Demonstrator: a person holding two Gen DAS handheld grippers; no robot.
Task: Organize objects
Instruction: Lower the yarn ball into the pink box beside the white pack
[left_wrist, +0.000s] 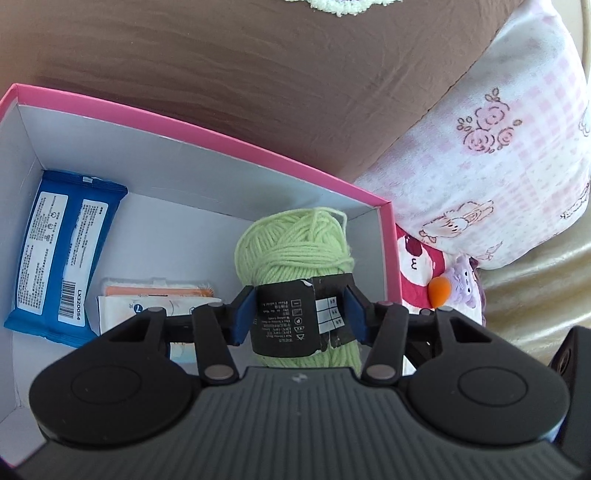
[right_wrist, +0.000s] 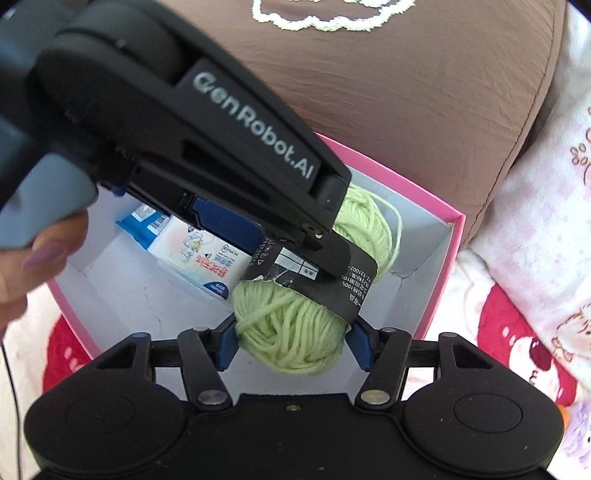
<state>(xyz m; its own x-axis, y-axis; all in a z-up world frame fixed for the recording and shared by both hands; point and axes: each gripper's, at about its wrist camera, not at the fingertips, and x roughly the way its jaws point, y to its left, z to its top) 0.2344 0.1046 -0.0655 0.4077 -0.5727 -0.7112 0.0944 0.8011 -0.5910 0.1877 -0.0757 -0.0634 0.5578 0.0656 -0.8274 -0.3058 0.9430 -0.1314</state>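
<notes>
A light green yarn skein (left_wrist: 295, 251) with a black paper label sits over the right end of a pink box (left_wrist: 221, 136) with a white inside. My left gripper (left_wrist: 299, 317) is shut on the skein at its label. In the right wrist view the left gripper's black body reaches in from the upper left onto the skein (right_wrist: 288, 325). My right gripper (right_wrist: 293, 341) has its blue pads on both sides of the skein's near end, touching it. The box rim shows there too (right_wrist: 406, 177).
In the box lie a blue wipes pack (left_wrist: 62, 254) and a white-and-orange tissue pack (left_wrist: 155, 302), seen also in the right wrist view (right_wrist: 199, 254). A brown cushion (left_wrist: 258, 74) lies behind the box. A pink floral pillow (left_wrist: 498, 166) and a plush toy (left_wrist: 458, 284) are to the right.
</notes>
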